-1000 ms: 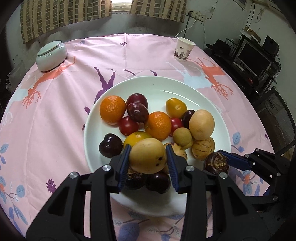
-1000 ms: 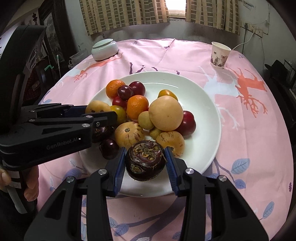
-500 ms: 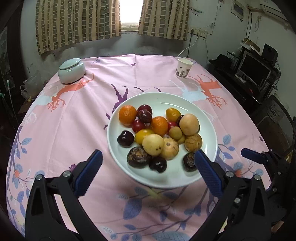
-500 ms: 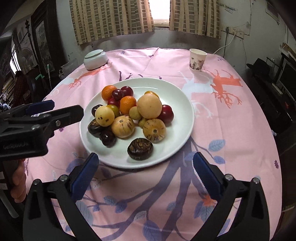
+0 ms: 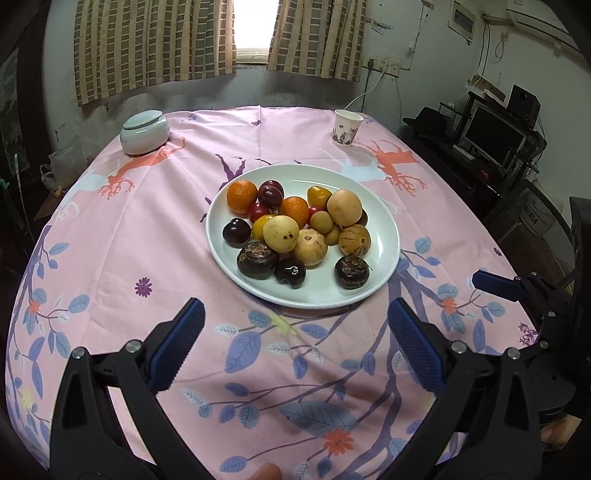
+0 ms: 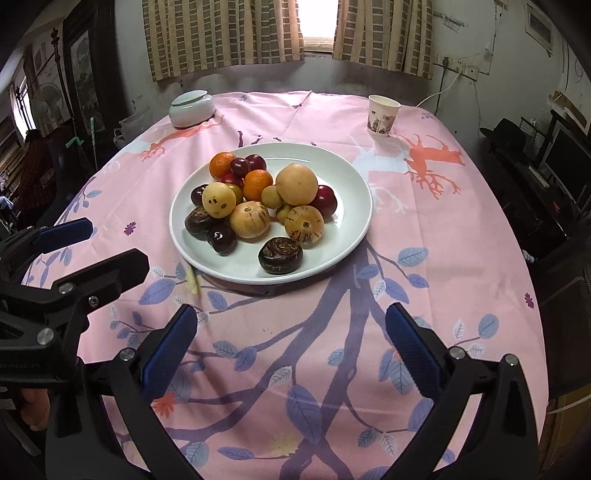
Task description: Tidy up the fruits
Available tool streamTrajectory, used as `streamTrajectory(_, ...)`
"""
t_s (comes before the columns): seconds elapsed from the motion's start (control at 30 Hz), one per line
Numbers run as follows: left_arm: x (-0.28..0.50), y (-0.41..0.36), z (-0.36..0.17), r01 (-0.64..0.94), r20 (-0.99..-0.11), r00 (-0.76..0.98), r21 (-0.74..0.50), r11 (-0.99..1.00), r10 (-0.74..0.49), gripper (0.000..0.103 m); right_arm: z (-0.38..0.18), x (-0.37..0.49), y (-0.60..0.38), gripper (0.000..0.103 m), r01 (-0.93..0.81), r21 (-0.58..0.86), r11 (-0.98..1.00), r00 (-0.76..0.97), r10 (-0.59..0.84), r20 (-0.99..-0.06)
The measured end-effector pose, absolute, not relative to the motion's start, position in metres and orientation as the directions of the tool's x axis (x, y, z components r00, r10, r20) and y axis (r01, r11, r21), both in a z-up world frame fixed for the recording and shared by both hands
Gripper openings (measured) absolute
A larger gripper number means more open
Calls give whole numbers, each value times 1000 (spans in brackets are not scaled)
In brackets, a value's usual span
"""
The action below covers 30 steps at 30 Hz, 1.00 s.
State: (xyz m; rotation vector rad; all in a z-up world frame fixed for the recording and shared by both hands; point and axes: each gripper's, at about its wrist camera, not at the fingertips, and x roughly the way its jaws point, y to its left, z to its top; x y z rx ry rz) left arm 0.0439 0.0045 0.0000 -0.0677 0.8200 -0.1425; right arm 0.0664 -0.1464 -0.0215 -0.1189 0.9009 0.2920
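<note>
**Both jaws apart over the table**

We see the left gripper (image 5: 293, 341) and the right gripper (image 6: 290, 341) with jaws wide apart, empty, above the pink tablecloth (image 6: 424, 229). Beyond them, the fruits (image 5: 295, 230) lie heaped on the white plate (image 5: 384, 225). Farther off stand a paper cup (image 6: 382, 115) and a lidded jar (image 5: 144, 132).

I see a round table under a pink leaf-print tablecloth (image 5: 147, 229), brown checked curtains (image 6: 221, 33) flanking a bright window (image 6: 319, 18), grey stained wall, dark monitor (image 5: 493, 134) at right.
</note>
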Motion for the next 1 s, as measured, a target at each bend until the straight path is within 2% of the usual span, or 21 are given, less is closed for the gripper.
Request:
streamTrajectory(0.87, 48, 15, 2, 74, -723, 680, -96, 993, -121, 101, -19, 65, -142, 102, -290, -6, 957, 589, 174, -790)
streamTrajectory(1.0, 49, 14, 5, 41, -708, 704, -42, 998, -59, 101, -19, 65, -142, 102, -290, -6, 957, 589, 173, -790)
